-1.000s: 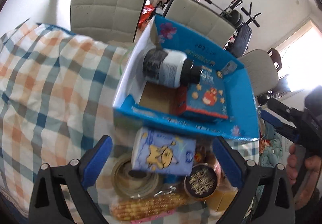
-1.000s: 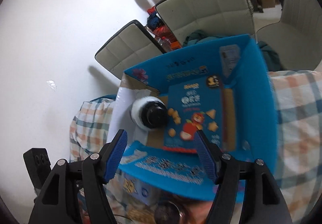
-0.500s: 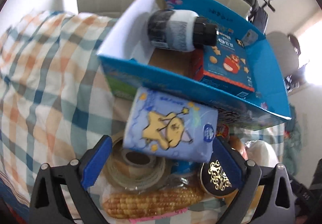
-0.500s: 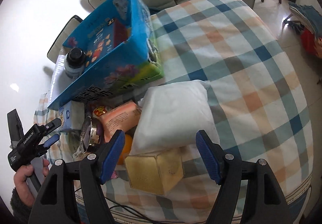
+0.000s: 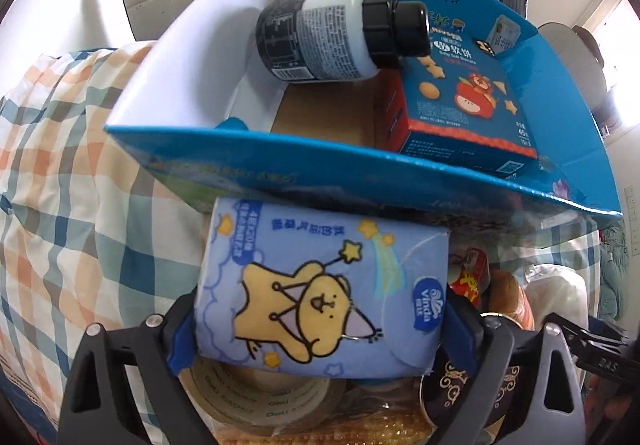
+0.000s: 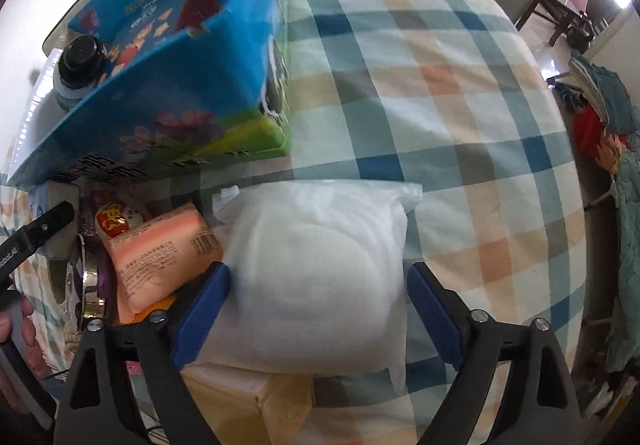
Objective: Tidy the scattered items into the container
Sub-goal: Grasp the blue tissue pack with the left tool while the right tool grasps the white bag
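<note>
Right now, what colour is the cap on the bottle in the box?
Black; the bottle body is white with a dark label. Clearest in the left wrist view.

The tissue pack (image 5: 320,297) hides most of the tape roll (image 5: 256,397) and the corn cob (image 5: 360,433), cut off at 6 o'clock. The white bag (image 6: 320,277) looks blurred, covering part of the yellow box (image 6: 248,401).

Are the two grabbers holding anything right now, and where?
Nothing is gripped yet. The left gripper, closing, straddles the ends of the blue tissue pack. The right gripper, opening, straddles the sides of the white bag.
</note>
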